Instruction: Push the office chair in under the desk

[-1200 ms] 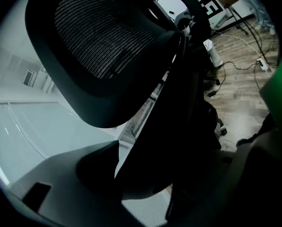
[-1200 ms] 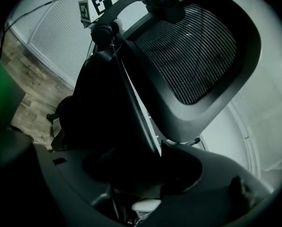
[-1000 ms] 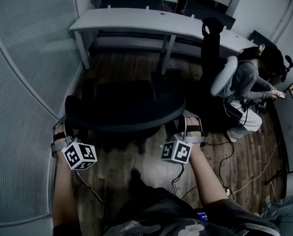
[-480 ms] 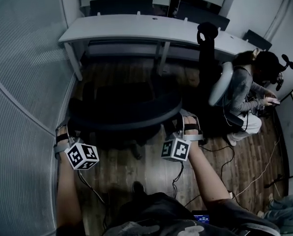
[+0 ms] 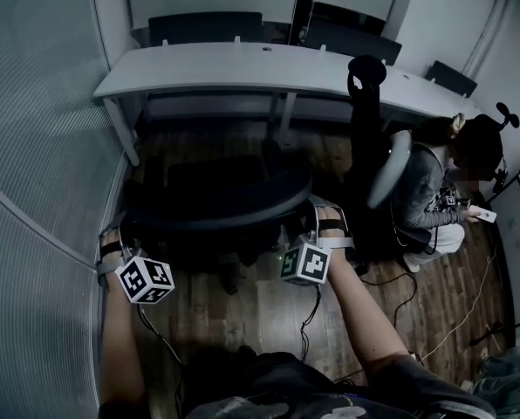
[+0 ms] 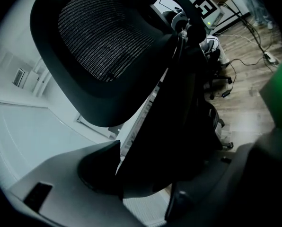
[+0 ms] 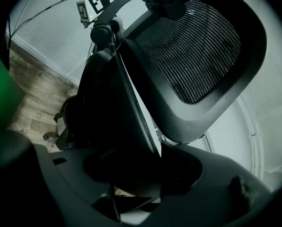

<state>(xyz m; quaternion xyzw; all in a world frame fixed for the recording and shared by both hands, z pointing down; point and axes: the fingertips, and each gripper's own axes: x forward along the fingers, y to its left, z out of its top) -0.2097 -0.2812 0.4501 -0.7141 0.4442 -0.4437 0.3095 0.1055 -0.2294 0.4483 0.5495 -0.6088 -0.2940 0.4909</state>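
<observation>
While the chair (image 5: pixel 216 177) is sitting just short of the desk (image 5: pixel 242 64), left tool (image 5: pixel 113 238) and right tool (image 5: pixel 327 223) are each clamping a side of its backrest (image 5: pixel 216 209). Stiff frame, probably rolling easy, good place for pushing.

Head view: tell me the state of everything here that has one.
Chair: upright, short of the desk, not yet under it.
Left gripper: shut on the chair.
Right gripper: shut on the chair.
Second chair: occupied by a seated person.
</observation>
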